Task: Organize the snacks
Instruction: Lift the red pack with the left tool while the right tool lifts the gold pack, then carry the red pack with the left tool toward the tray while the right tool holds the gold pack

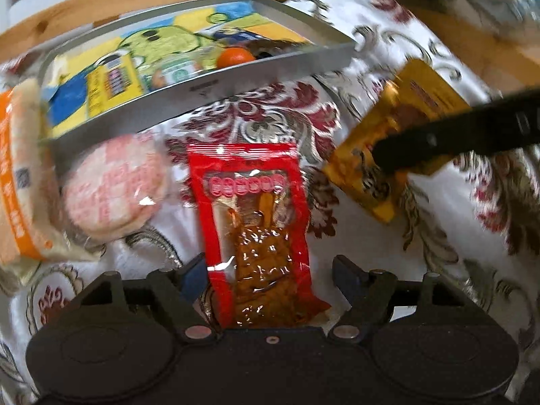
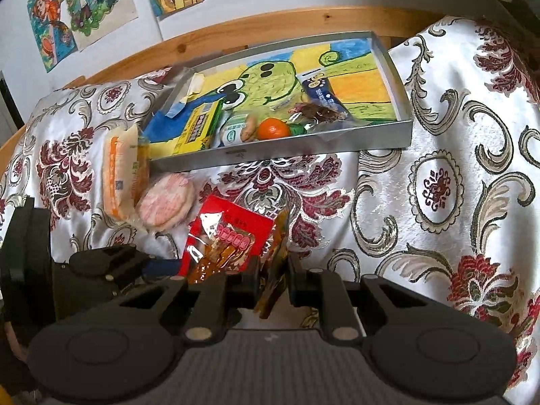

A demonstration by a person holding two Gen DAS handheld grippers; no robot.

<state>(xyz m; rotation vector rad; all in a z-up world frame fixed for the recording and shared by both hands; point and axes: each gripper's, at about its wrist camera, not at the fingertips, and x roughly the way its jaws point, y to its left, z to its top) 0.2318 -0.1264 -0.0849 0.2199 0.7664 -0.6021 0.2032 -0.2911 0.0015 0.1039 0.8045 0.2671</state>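
red snack packet [image 1: 256,229] between open left gripper [image 1: 270,273] (flat on cloth)

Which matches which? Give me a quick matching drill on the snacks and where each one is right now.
Things:
1. orange fruit
2. yellow packet
3. red packet
4. round pink snack

Places:
A. between the open left claw's fingers
B. in the silver tray
C. pinched in the right claw
D. on the cloth, by the orange-striped pack

Pairs: 1-B, 2-C, 3-A, 4-D
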